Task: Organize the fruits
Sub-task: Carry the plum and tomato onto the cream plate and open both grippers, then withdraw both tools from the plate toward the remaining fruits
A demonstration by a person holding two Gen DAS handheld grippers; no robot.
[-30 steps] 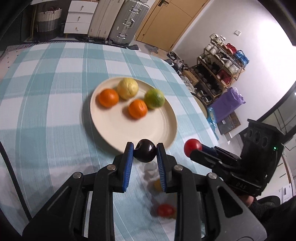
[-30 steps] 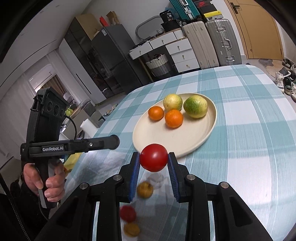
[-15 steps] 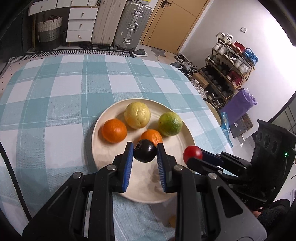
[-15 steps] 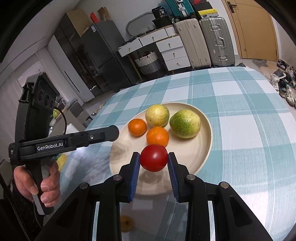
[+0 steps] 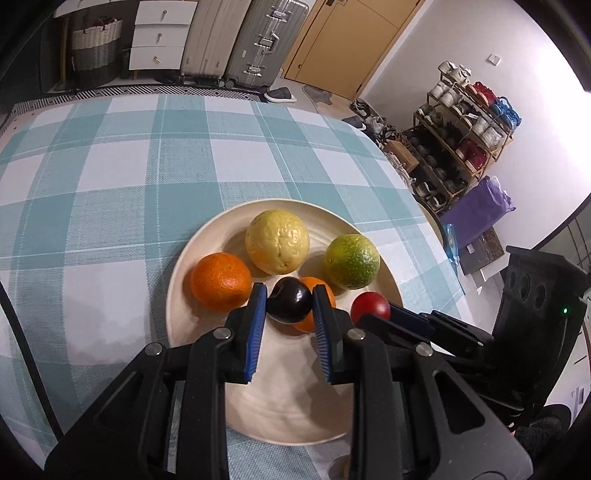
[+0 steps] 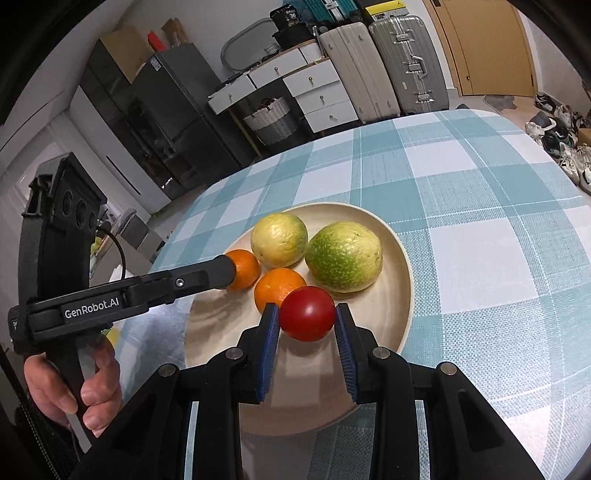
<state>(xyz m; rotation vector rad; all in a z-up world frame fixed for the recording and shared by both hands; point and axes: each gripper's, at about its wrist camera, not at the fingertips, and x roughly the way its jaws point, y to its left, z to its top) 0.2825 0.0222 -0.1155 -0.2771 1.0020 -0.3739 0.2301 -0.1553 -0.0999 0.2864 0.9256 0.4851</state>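
Note:
A cream plate (image 5: 207,243) (image 6: 400,258) on the checked tablecloth holds a yellow fruit (image 5: 277,242) (image 6: 279,240), a green fruit (image 5: 352,261) (image 6: 343,256) and two oranges (image 5: 220,281) (image 6: 279,288). My left gripper (image 5: 289,305) is shut on a dark plum (image 5: 289,304) and holds it above the plate's near half, in front of the second orange (image 5: 325,286). My right gripper (image 6: 306,319) is shut on a red tomato (image 6: 307,314) (image 5: 370,305), above the plate beside the left gripper.
The checked tablecloth (image 5: 110,184) covers the table. Suitcases (image 5: 236,37), white drawers (image 5: 162,33) and a shelf of cups (image 5: 465,122) stand beyond the table's far and right edges. The hand holding the left gripper (image 6: 74,387) shows at the left.
Both grippers have moved forward with their fruits, from in front of the plate's near rim to above the plate. Small fruits on the cloth have dropped out of view.

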